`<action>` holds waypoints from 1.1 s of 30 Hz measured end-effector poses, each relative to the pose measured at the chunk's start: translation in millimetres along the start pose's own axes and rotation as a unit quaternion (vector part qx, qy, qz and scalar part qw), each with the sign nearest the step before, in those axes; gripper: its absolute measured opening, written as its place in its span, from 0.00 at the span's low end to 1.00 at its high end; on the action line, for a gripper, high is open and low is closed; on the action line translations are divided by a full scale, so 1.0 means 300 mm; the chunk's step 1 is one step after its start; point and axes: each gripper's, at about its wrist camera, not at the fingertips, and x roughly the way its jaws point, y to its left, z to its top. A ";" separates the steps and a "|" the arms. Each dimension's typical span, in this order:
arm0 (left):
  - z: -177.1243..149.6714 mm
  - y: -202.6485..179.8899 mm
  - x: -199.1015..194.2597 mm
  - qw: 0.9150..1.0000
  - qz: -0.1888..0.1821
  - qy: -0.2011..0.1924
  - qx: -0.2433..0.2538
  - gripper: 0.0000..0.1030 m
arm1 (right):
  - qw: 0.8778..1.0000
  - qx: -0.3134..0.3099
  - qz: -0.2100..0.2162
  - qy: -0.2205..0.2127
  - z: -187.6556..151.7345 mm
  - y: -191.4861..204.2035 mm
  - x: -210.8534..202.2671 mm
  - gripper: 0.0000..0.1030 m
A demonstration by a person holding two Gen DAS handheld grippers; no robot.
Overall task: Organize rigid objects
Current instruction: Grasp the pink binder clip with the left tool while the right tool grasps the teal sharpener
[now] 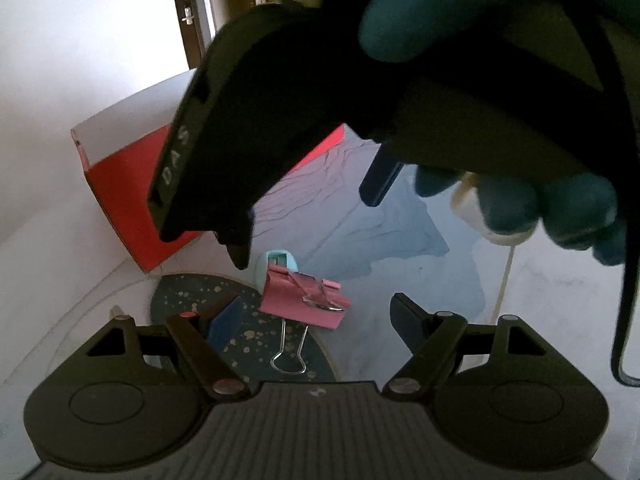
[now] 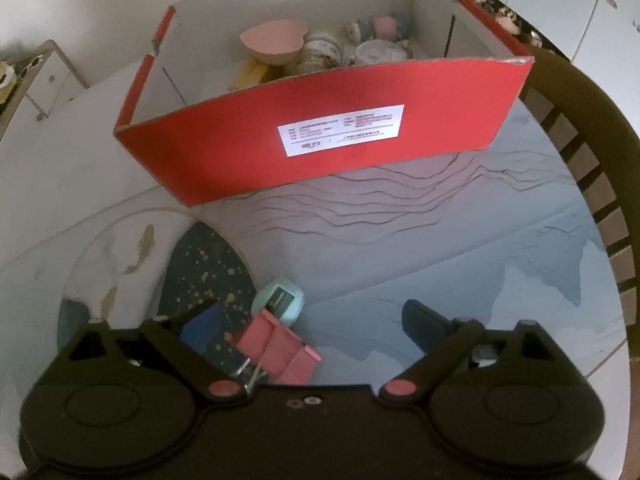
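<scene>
1. The left gripper [image 1: 318, 320] hangs low over the mat with its jaws spread wide and nothing between them; the pink binder clip [image 1: 306, 298] lies in the gap ahead of it, untouched.
2. The right gripper [image 2: 316, 328] is also released, jaws wide apart, tilted down toward the same clip [image 2: 278, 350], which sits just off its left finger [image 2: 200, 324] without clear contact.
3. In the left wrist view, the right gripper's black body [image 1: 280, 128] fills the upper frame, held by a hand in a teal glove [image 1: 424, 12] whose fingers [image 1: 576, 208] curl round the grip.
4. The binder clip rests with one wire handle folded over its body and the other [image 1: 289, 350] stretched out toward the left gripper, over the edge of a dark speckled coaster [image 1: 200, 292].
5. A small mint-green round gadget [image 2: 280, 300] touches the clip on the side toward the red cardboard box [image 2: 320, 148].
6. The box stands well beyond the clip, its long red wall with a white label [image 2: 342, 130] facing the right gripper; its top is open, holding a pink bowl [image 2: 274, 40], tape rolls [image 2: 320, 52] and other small items.
7. Between clip and box, the printed table mat [image 2: 400, 240] lies bare.
8. A chair back [image 2: 592, 184] curves past the mat's right edge.
</scene>
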 end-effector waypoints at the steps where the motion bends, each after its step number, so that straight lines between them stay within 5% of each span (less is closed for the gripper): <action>1: -0.001 0.003 0.003 1.000 0.000 -0.001 -0.002 0.78 | 1.000 0.004 0.001 0.003 0.006 0.001 0.009 0.91; 17: -0.019 -0.002 0.026 0.999 0.004 -0.021 0.027 0.78 | 0.999 0.012 -0.005 0.041 0.039 0.059 0.104 0.66; 23: -0.031 -0.009 0.033 0.999 0.003 -0.016 0.033 0.57 | 0.999 0.018 -0.007 0.046 0.041 0.075 0.123 0.54; 33: -0.016 -0.016 0.023 0.999 0.008 -0.015 0.042 0.52 | 0.999 0.019 -0.011 0.043 0.046 0.082 0.122 0.31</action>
